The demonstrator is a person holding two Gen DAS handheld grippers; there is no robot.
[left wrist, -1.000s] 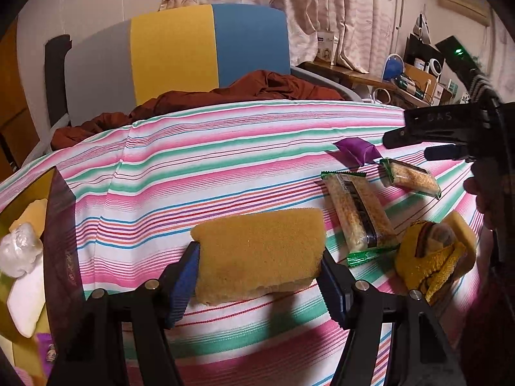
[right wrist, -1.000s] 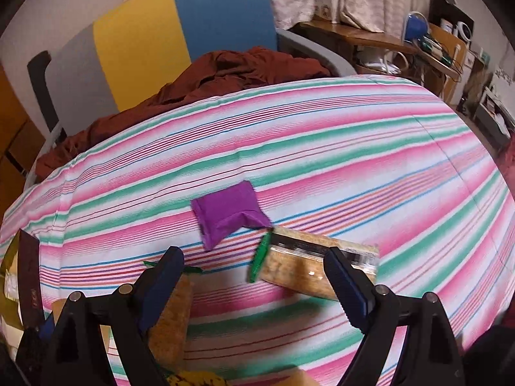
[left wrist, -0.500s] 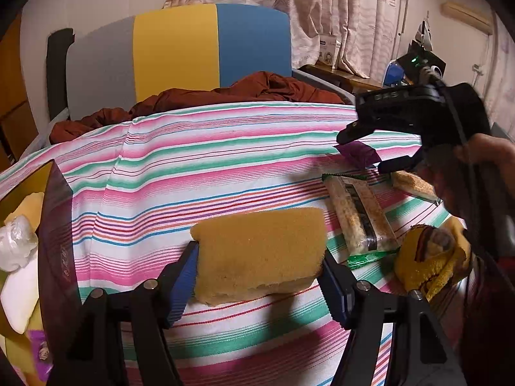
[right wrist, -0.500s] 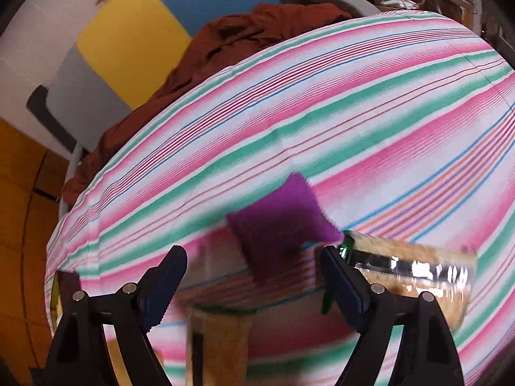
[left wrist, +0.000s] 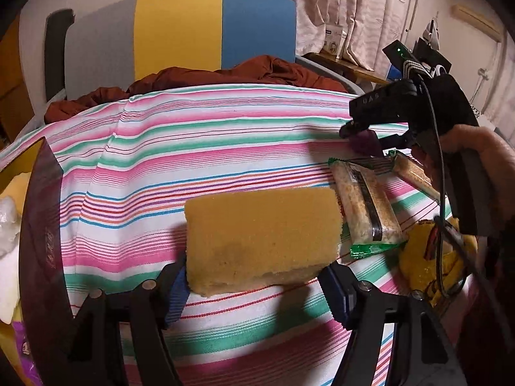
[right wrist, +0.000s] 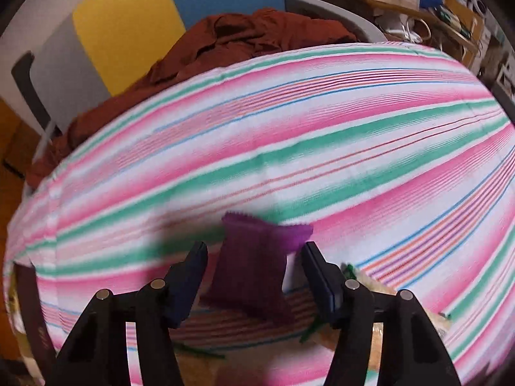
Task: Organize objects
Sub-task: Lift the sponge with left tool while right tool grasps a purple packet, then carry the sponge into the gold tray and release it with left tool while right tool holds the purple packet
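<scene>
1. Right gripper [right wrist: 254, 265]: jaws closing around a purple sachet [right wrist: 257, 267], which stands between the blue pads with a gap showing on each side; not yet pinched.
2. Left gripper [left wrist: 257, 284]: pads pressed against both ends of a yellow sponge [left wrist: 262, 238], holding it just above the striped tablecloth [left wrist: 193, 148].
3. Purple sachet: small, soft-looking pillow pack with a serrated upper edge, lying on the cloth toward the far right of the table as seen from the left wrist [left wrist: 365, 141].
4. Yellow sponge: thick rectangular block, coarse porous surface, a darker smudge on its near face.
5. Just right of the sponge: a crumbly beige snack bar [left wrist: 363, 206] in clear wrap with green ends and a dark band; beyond it, a second similar bar [left wrist: 412, 173], partly hidden by the right hand [left wrist: 476, 160].
6. Near right: a crumpled yellow knitted item [left wrist: 428, 254], crossed by a black cable.
7. Left edge, left wrist view only: a dark translucent container wall [left wrist: 42, 225] with white and pale yellow pieces behind it.
8. Behind the table: a chair [left wrist: 180, 29] with grey, yellow and blue panels, rust-brown cloth [left wrist: 273, 70] heaped on it, and patterned curtains [left wrist: 338, 0].
9. Right wrist view: blurred, showing the sachet close between the pads, not the sponge.
</scene>
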